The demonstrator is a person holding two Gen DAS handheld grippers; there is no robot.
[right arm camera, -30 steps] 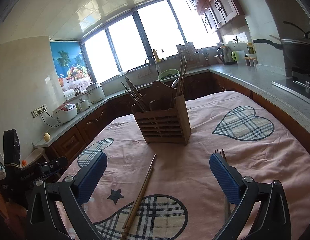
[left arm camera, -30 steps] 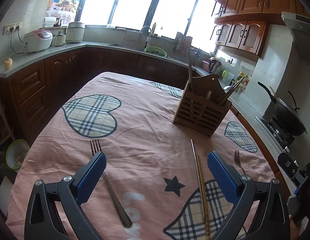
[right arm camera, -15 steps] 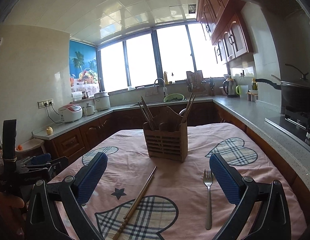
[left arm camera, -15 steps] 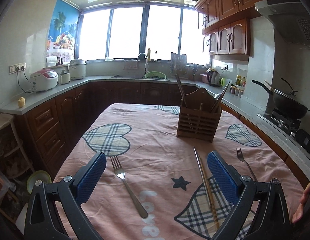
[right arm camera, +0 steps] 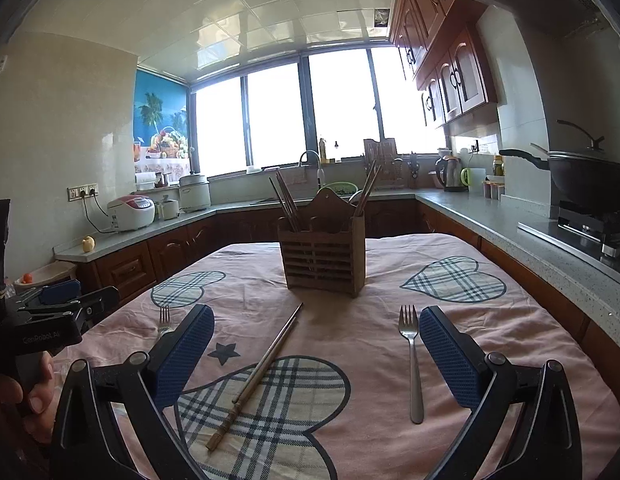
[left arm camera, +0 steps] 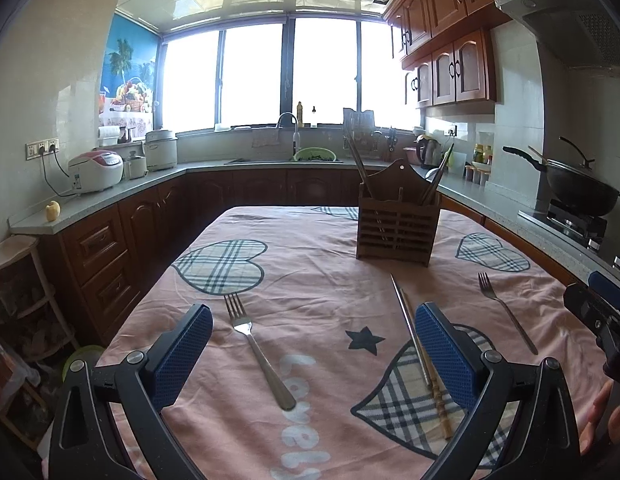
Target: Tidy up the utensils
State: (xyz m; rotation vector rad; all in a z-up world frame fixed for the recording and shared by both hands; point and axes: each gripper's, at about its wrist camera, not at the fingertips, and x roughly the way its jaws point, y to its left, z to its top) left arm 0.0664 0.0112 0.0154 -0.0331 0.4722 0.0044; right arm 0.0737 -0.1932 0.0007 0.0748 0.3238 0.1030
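You're holding the left gripper (left arm camera: 314, 346) and right gripper (right arm camera: 316, 340) with fingers spread wide, gripping nothing. Fork (left arm camera: 255, 350) is lying lower centre, chopsticks (right arm camera: 261, 368) lying centre frame, wooden holder (right arm camera: 324, 260) standing above them on the tabletop (left arm camera: 310, 280).

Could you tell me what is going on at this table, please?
A person is tidying cutlery with a handheld gripper in each hand. Both the left gripper and the right gripper hover over the table with jaws open and empty. Two forks and a pair of chopsticks lie loose on the pink tablecloth. The wooden utensil holder stands upright beyond them, with some chopsticks already in it. Nothing is being gripped yet.
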